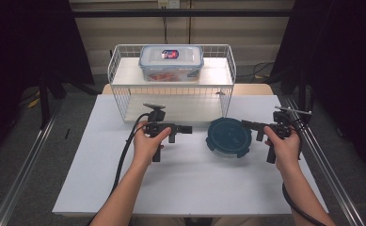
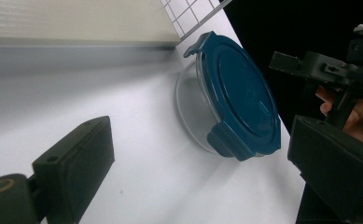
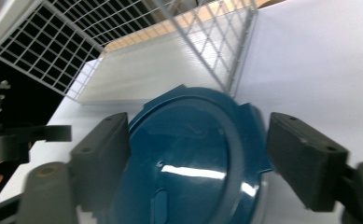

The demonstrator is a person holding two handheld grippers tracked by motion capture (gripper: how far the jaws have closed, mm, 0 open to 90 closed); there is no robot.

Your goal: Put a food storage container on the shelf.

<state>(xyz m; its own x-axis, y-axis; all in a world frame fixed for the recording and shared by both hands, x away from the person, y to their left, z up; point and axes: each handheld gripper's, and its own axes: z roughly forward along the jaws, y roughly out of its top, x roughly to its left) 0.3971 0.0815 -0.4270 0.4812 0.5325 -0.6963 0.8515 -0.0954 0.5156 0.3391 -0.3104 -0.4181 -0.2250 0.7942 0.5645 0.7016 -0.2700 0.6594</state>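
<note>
High view first: a round clear glass container with a dark blue clip-on lid [image 1: 228, 136] sits on the white desk [image 1: 190, 183], right of centre and just in front of the white wire rack [image 1: 171, 89]. On the rack's top shelf rests a rectangular clear plastic box with a grey-blue lid [image 1: 171, 62].

Left tongs [image 1: 186, 129] are held above the desk to the left of the round container, pointing toward it, a little apart from its rim. In the left gripper view their two black jaws stand wide apart with nothing between them, and the container lies ahead, its lid tabs folded down over the glass.

Right tongs [image 1: 244, 124] come in from the container's right side, their tips at its rim. In the right gripper view their jaws are spread wide on either side of the blue lid, which fills the gap between them; whether the pads touch it I cannot tell.
</note>
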